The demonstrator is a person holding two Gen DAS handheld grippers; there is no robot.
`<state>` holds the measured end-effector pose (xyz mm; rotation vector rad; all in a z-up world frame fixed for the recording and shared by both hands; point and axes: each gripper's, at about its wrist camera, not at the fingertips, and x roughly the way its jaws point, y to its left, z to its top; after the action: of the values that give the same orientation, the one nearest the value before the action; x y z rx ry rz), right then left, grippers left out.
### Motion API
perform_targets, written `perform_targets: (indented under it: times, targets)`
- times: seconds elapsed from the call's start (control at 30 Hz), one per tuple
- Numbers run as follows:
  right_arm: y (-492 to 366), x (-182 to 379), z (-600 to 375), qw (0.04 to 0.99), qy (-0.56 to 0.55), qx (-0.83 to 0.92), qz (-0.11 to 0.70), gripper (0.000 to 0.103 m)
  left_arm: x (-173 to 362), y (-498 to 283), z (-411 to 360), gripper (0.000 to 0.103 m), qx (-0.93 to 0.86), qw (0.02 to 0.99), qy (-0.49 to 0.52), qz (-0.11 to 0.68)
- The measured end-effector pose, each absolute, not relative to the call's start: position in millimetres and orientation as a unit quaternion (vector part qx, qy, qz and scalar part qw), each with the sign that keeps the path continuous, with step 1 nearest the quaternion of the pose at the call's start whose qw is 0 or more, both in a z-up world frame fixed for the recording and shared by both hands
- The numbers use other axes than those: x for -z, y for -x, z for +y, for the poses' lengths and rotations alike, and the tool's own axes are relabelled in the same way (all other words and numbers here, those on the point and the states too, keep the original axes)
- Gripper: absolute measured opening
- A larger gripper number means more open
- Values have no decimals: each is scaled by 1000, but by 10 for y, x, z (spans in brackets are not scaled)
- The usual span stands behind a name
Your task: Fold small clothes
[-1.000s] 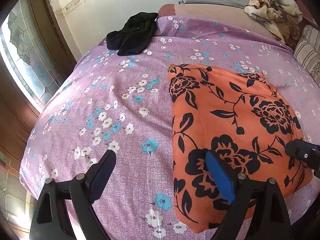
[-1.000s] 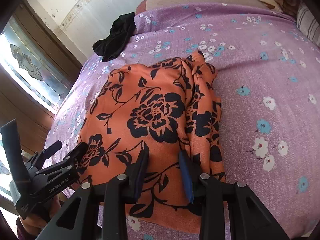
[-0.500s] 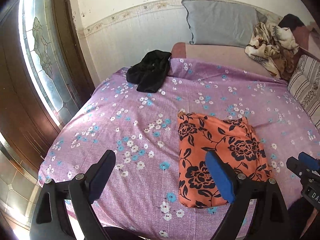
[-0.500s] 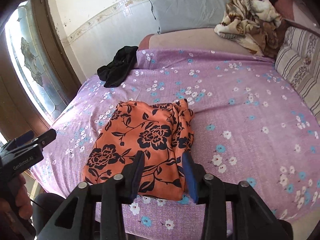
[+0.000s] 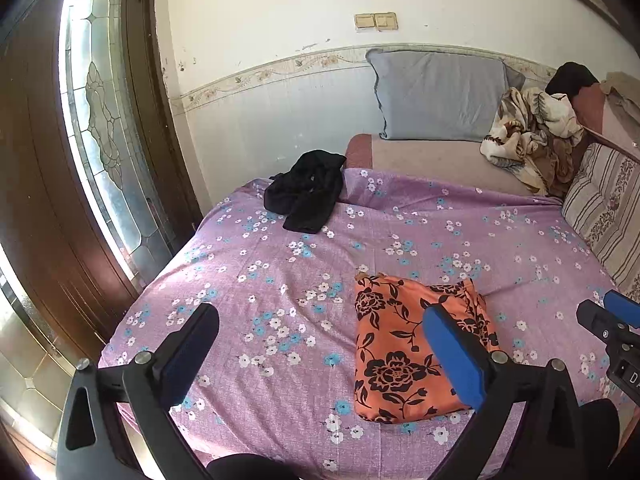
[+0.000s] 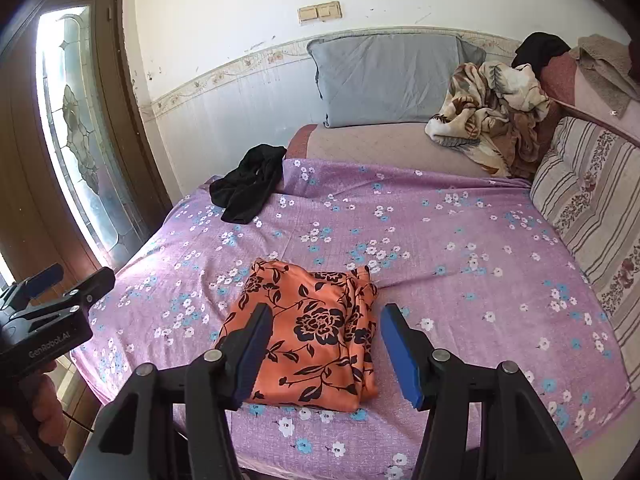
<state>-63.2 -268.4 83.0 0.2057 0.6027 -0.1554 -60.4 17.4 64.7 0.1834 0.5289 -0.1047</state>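
A folded orange garment with black flowers (image 5: 404, 344) lies flat near the front edge of the purple flowered bed (image 5: 280, 280); it also shows in the right wrist view (image 6: 312, 336). My left gripper (image 5: 320, 344) is open and empty, held above and short of the bed's front. My right gripper (image 6: 324, 344) is open and empty, held above the garment's near edge. A crumpled black garment (image 5: 308, 194) lies at the bed's far left corner, also in the right wrist view (image 6: 250, 186).
A grey pillow (image 5: 436, 96) leans on the back wall. A crumpled beige blanket (image 5: 532, 136) and a striped cushion (image 5: 604, 208) are at the right. A wooden door with a glass pane (image 5: 96, 120) stands left of the bed.
Both grippers have pulled back and up from the orange garment, which now lies folded on the bed. My right gripper has opened wider.
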Motion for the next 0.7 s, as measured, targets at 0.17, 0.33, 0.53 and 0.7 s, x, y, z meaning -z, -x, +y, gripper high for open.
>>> perform_targets:
  times: [0.17, 0.33, 0.53, 0.7]
  targets:
    - [707, -937, -2639, 951, -84, 79, 285, 61, -759, 719, 120, 102, 49, 964, -106, 240]
    - [738, -964, -2615, 953, -74, 88, 282, 61, -841, 751, 111, 102, 54, 964, -97, 241]
    - [767, -1010, -2630, 953, -65, 103, 277, 61, -931, 752, 136, 102, 58, 965, -84, 242]
    - [760, -1035, -2607, 953, -57, 109, 277, 61, -968, 776, 122, 102, 59, 966, -85, 238]
